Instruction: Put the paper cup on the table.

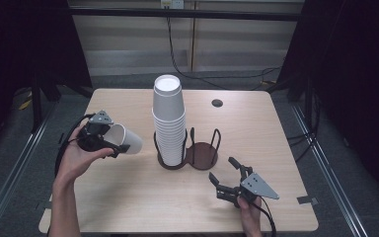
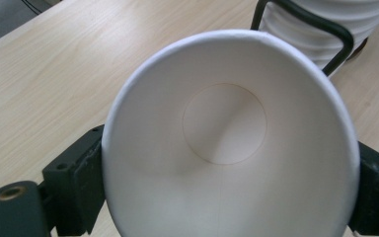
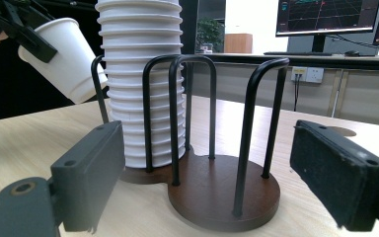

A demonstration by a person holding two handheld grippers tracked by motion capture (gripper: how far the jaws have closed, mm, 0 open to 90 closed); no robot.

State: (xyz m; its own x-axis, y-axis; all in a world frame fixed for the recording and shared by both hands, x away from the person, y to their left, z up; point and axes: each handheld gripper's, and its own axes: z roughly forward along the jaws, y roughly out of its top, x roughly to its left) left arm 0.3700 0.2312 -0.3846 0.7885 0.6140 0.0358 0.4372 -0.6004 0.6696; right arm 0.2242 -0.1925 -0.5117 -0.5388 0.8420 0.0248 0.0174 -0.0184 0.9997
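Now | left gripper [image 1: 109,143] jaws pinch paper cup [image 1: 127,139] beside cup stack [image 1: 169,121] | right gripper [image 1: 229,176] jaws spread before holder [image 1: 202,153]

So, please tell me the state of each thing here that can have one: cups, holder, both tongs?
Single paper cup: held off the table, tilted, empty.
Left tongs: shut on the single paper cup's rim.
Stack of paper cups: upright, upside down, in the holder's left ring.
Cup holder: standing on the table, right ring empty.
Right tongs: open, holding nothing, facing the cup holder.
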